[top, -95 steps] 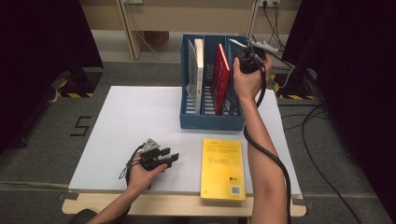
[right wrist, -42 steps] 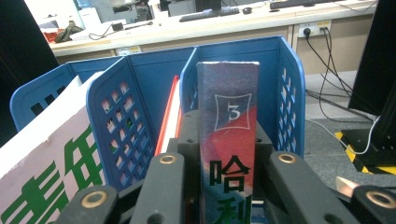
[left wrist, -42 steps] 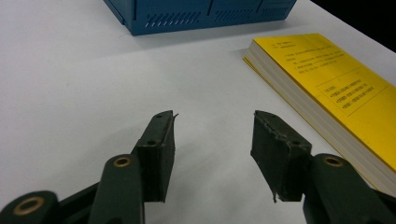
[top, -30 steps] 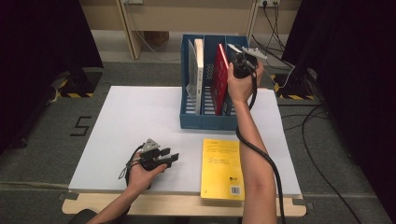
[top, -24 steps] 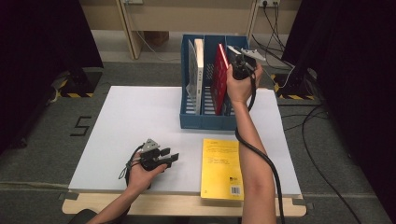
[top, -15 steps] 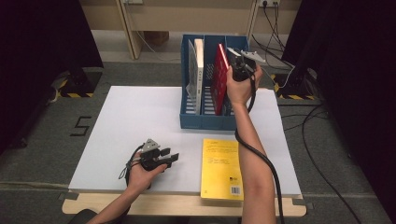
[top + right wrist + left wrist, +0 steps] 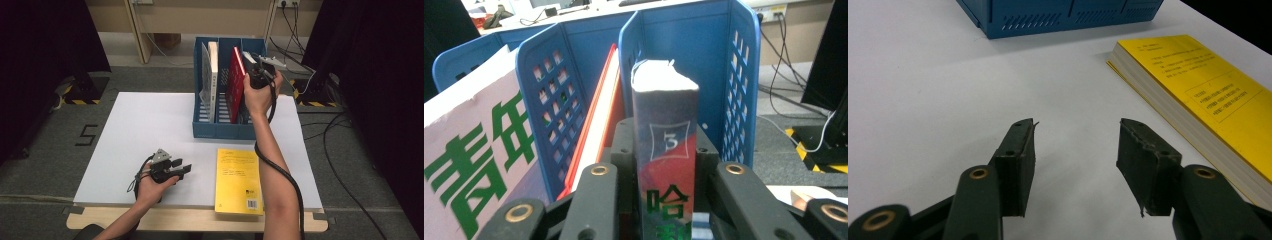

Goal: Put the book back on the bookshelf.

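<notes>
My right gripper [image 7: 257, 70] is up at the blue file rack [image 7: 220, 131], over its right-hand slot. A thick dark book with a "3" on its spine [image 7: 665, 100] stands upright in that slot, snug between the pads of the gripper [image 7: 664, 137]. Those jaws have just been opening a little, and the book is still between them. A red book [image 7: 234, 82] leans in the middle slot. My left gripper [image 7: 181, 165] rests low on the white table [image 7: 140, 130], open and empty [image 7: 1075, 150]. A yellow book [image 7: 239, 180] lies flat to its right.
A white book with green characters [image 7: 469, 160] stands in the rack's left slot, beside a grey folder [image 7: 204, 75]. The yellow book [image 7: 1208, 95] reaches the table's front edge. Cables lie on the floor at the right.
The right hand and the dark book have stayed put at the rack's right slot over the last second. Earlier the book was held higher and farther right. The left hand has not moved.
</notes>
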